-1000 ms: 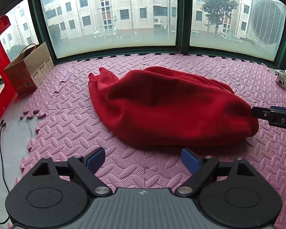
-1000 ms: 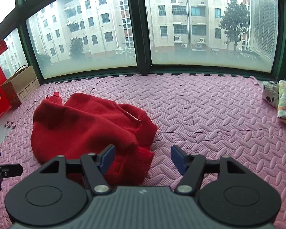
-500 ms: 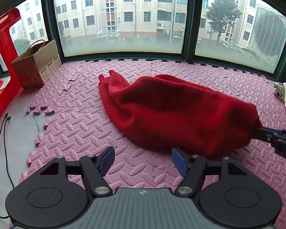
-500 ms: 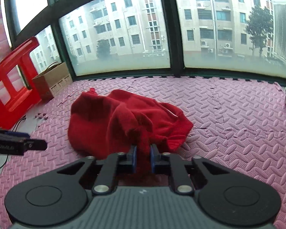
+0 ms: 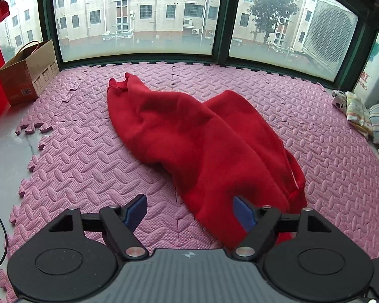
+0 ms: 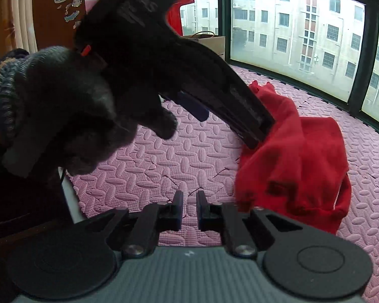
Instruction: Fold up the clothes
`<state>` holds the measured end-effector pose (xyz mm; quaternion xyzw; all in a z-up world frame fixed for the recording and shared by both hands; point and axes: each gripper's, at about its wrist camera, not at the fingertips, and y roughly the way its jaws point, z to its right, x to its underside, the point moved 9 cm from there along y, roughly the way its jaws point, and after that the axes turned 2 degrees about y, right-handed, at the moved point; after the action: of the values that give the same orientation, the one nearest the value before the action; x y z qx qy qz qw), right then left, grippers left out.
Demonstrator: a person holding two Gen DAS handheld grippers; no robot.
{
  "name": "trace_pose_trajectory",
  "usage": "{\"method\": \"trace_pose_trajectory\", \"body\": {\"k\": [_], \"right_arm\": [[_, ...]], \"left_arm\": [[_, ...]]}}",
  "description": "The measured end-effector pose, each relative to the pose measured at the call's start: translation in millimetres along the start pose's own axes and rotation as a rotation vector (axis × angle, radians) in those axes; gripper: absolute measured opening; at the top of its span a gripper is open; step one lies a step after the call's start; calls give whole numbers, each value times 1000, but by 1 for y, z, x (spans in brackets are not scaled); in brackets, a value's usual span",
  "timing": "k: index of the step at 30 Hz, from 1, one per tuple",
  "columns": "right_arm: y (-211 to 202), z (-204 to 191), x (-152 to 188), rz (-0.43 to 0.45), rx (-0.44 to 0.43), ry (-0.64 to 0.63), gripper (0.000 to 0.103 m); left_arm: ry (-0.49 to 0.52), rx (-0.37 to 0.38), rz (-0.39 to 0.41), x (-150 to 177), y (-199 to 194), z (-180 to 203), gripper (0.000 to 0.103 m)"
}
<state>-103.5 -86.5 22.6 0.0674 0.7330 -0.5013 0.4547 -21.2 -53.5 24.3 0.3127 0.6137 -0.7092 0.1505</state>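
Two grippers at work: left [image 5: 189, 209] open over garment [image 5: 202, 141] at centre frame; right [image 6: 189, 208] nearly closed, empty. Best seize a hem, not bulk.

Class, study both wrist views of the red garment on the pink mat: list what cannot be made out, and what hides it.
- Left wrist view: the red garment's near end, covered by the left gripper.
- Right wrist view: the garment's far left part, behind the left gripper's dark body.
- Right wrist view: whether the right gripper pinches anything; only pink mat shows in the narrow gap.
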Motion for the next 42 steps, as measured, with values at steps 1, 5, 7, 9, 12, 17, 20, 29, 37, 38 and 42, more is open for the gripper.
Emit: {"method": "trace_pose_trajectory", "body": {"k": [1,5,7,9,12,17,20,29,37,38,42], "right_arm": [[-5,0,1,1,-1,0,9],[-30,33,-1,35,64,85,15],[-39,57,0,44,113,128,18],[-46,97,5,37,204,185,18],[-48,139,12,30,291,237,18],[-30,194,27,15,314,396,19],[-9,218,32,12,291,489,19],[36,232,35,13,185,667,18],[22,212,33,23,145,686,17],[22,209,32,27,141,691,20],[32,193,33,20,147,697,29]], "left_arm": [[4,-5,-16,3,5,1,78],[-30,25,-27,-3,10,7,78],[-15,24,-18,-10,11,14,78],[5,30,-12,-18,14,25,78],[35,27,-14,-26,22,43,78],[73,-13,-63,-26,50,66,78],[101,-51,-101,-21,69,74,76],[63,-13,-121,-11,72,53,20],[-103,53,-74,-2,39,5,15],[-124,57,-69,1,33,-1,15],[-186,64,-52,11,16,-26,13]]}}
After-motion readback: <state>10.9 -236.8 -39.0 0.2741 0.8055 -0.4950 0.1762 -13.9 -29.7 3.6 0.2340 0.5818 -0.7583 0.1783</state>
